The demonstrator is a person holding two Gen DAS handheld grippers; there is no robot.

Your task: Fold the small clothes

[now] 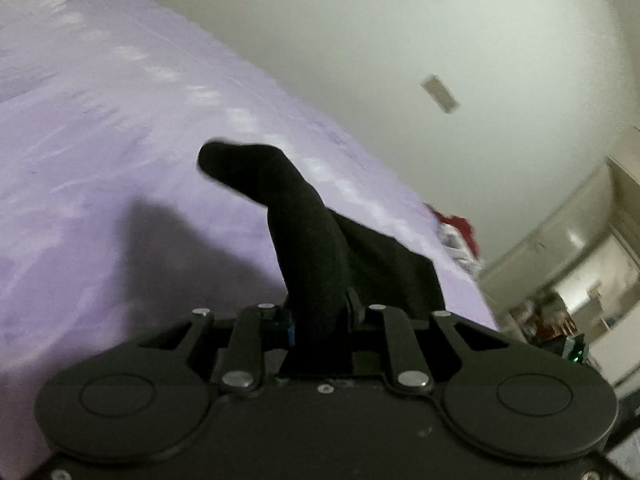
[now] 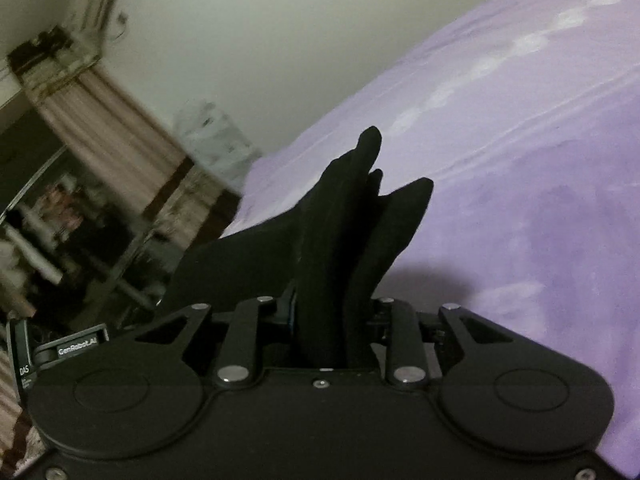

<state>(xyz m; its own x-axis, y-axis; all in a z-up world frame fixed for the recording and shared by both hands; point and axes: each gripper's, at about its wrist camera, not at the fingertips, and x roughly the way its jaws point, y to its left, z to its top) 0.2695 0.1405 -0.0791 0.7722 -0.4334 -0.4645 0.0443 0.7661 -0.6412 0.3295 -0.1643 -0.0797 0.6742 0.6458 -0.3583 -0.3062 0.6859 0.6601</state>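
A black garment [image 1: 308, 240] is lifted above the purple bedspread [image 1: 100, 140]. My left gripper [image 1: 320, 316] is shut on one end of it; a rolled part of the cloth sticks up from between the jaws and a flat part trails off to the right. In the right wrist view the same black garment [image 2: 340, 232] rises in bunched folds out of my right gripper [image 2: 334, 314], which is shut on it. The cloth hides both pairs of fingertips. A stretch of the fabric runs left toward the left gripper's body [image 2: 76, 350].
The bed's far side meets a pale wall [image 1: 360, 20]. Red and white clothes [image 1: 456, 232] lie at the bed's far right end. A curtain [image 2: 108, 128], cluttered shelves [image 2: 60, 232] and a white plastic bag [image 2: 208, 136] stand beyond the bed's left end.
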